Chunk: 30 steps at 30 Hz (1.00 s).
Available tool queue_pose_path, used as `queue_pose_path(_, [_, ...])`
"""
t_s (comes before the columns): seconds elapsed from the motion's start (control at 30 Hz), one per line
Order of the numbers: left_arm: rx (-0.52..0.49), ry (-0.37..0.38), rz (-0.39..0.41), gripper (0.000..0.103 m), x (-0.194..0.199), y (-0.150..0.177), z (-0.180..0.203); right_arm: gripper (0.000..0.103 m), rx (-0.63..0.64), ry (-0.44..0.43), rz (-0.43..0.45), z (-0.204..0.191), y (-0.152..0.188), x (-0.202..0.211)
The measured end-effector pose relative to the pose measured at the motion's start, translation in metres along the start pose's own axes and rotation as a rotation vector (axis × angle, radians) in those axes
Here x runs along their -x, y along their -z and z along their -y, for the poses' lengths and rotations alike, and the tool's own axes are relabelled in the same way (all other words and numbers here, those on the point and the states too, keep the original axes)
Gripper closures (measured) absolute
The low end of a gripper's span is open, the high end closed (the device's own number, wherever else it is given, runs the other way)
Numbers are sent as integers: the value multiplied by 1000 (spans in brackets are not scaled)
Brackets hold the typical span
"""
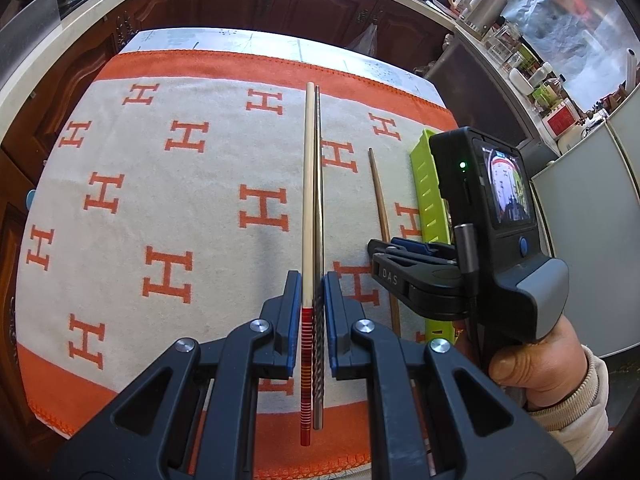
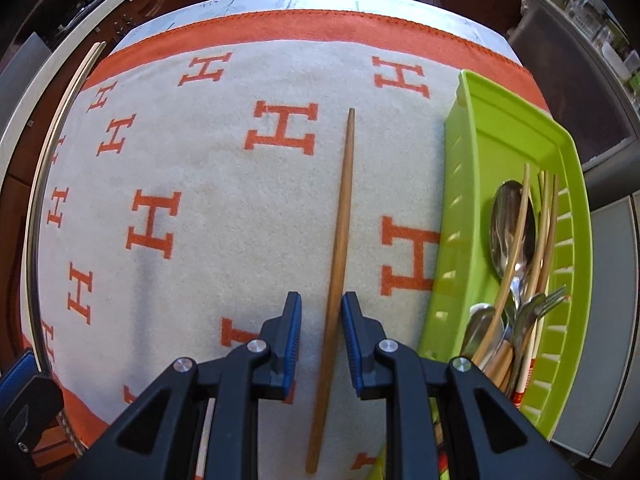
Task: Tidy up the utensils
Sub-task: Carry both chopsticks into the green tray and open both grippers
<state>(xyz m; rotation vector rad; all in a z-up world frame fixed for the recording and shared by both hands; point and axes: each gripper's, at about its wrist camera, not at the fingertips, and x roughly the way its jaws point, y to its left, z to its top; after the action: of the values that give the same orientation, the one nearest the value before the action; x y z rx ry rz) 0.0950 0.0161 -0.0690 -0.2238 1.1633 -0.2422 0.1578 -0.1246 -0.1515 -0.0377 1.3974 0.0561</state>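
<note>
The left claw [image 1: 312,312] is closed on two chopsticks side by side: a pale one [image 1: 308,184] with a red banded end and a steel one [image 1: 319,200] with a twisted grip. Both run from the pads toward the far edge of the bench, above the cloth [image 1: 160,200], a cream towel with orange H marks and an orange border.

The right claw [image 2: 322,320] points down at the cloth with its pads narrowly apart, one on each side of a brown chopstick [image 2: 340,240]. The right pad [image 2: 352,320] looks to be at or just beside the stick, and a gap shows between the stick and the left pad; whether either pad presses on it cannot be told. The stick lies flat on the cloth, running near to far. In the left wrist view a hand [image 1: 536,360] in a cream sleeve holds this claw's handle at the right.

Just right of the brown chopstick sits a green tray [image 2: 460,208] with slotted walls. In its near end lie a spoon [image 2: 512,224], a fork [image 2: 540,304], several bamboo chopsticks [image 2: 520,232] and other pieces, piled together.
</note>
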Motion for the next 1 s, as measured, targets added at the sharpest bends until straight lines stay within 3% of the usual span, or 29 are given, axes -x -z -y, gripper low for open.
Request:
queue_pose_path(0.07, [-1, -1, -1, 95, 0, 0, 1, 87, 18, -8, 6, -2, -1, 0])
queue_pose_path(0.1, [-2, -1, 1, 95, 0, 1, 1, 96, 24, -14, 11, -3, -1, 0])
queue_pose_path(0.23, [-4, 1, 5, 95, 3, 0, 2, 97, -2, -61, 26, 4, 8, 3])
queue_pose_path(0.37, [-18, 3, -1, 95, 5, -1, 6, 97, -69, -179, 52, 23, 21, 17])
queue_pose_path(0.47, [-40, 13, 0, 95, 8, -4, 14, 97, -127, -282, 92, 44, 31, 36])
queue_pose_path(0.6, [-74, 52, -4, 95, 11, -10, 35, 97, -182, -348, 171, 75, 43, 72])
queue_pose_path(0.8, [-156, 125, -26, 95, 5, -19, 90, 97, -256, -308, 251, 132, 65, 108])
queue_pose_path(1.0, [-220, 166, -88, 95, -21, -18, 148, 96, -336, -240, 238, 171, 70, 99])
